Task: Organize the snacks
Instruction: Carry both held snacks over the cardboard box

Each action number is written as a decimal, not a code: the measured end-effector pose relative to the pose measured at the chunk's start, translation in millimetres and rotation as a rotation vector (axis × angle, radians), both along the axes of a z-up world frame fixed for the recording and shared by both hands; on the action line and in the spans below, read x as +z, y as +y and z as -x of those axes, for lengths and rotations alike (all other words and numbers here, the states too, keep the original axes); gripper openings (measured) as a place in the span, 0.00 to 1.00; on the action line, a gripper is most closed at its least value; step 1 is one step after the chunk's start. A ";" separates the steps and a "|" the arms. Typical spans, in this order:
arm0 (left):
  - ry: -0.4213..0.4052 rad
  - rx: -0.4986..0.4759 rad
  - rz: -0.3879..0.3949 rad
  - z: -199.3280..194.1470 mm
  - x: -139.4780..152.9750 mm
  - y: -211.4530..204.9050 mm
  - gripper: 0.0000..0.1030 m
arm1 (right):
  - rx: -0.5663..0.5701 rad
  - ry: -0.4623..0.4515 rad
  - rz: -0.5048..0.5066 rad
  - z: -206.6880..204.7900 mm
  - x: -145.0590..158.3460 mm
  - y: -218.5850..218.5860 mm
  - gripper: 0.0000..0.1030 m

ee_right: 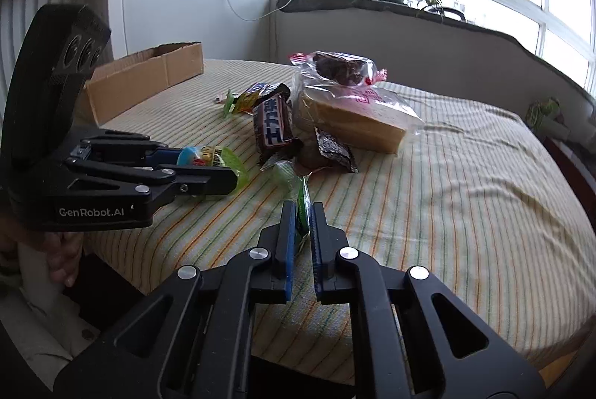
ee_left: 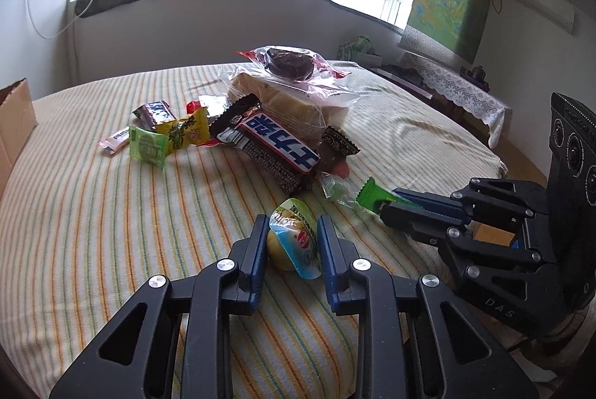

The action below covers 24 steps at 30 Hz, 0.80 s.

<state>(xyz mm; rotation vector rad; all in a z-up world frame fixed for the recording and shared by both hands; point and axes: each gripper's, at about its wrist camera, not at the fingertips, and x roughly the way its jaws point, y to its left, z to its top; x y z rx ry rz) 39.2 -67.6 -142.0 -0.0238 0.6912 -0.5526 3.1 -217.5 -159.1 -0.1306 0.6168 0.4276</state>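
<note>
the left gripper (ee_left: 292, 242) held a small round yellow jelly cup with a blue-green lid (ee_left: 294, 244) between its jaws. the right gripper (ee_right: 302, 225) pinched a thin green plastic snack packet (ee_right: 303, 209), and the snack pile (ee_right: 316, 116) lay ahead of both on the striped bed (ee_right: 465, 194).

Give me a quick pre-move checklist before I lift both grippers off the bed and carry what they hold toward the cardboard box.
1. Left gripper around the jelly cup: ok, fingers on both sides.
2. Right gripper on the green wrapper: ok, pinched by its edge only, so it may slip.
3. Wrapper free of the pile: cannot tell, its far end lies close to a clear green candy.
4. Grippers apart from each other: ok, close but not touching.
5. Cardboard box open on top: ok; inside hidden.
6. Bread bag stack in the path: ok, it sits beyond both grippers.
</note>
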 end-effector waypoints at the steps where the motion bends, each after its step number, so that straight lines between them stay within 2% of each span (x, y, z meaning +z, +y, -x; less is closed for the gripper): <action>1: 0.000 0.001 0.001 0.0 -0.3 0.3 0.23 | -0.005 0.022 -0.034 -3.9 -1.5 -4.1 0.07; 5: 0.003 0.005 0.007 -0.6 -0.7 -0.2 0.23 | -0.016 0.077 -0.156 -11.8 -6.4 -16.5 0.06; 14: -0.003 0.017 0.014 0.3 0.3 0.9 0.22 | -0.049 0.106 -0.282 -17.7 -6.4 -31.4 0.05; 20: -0.015 0.035 0.031 2.3 7.5 7.7 0.22 | -0.067 0.074 -0.298 -17.5 13.2 -34.8 0.05; 24: -0.037 0.063 0.068 5.6 29.6 20.6 0.22 | -0.016 0.043 -0.293 -22.3 36.4 -13.9 0.05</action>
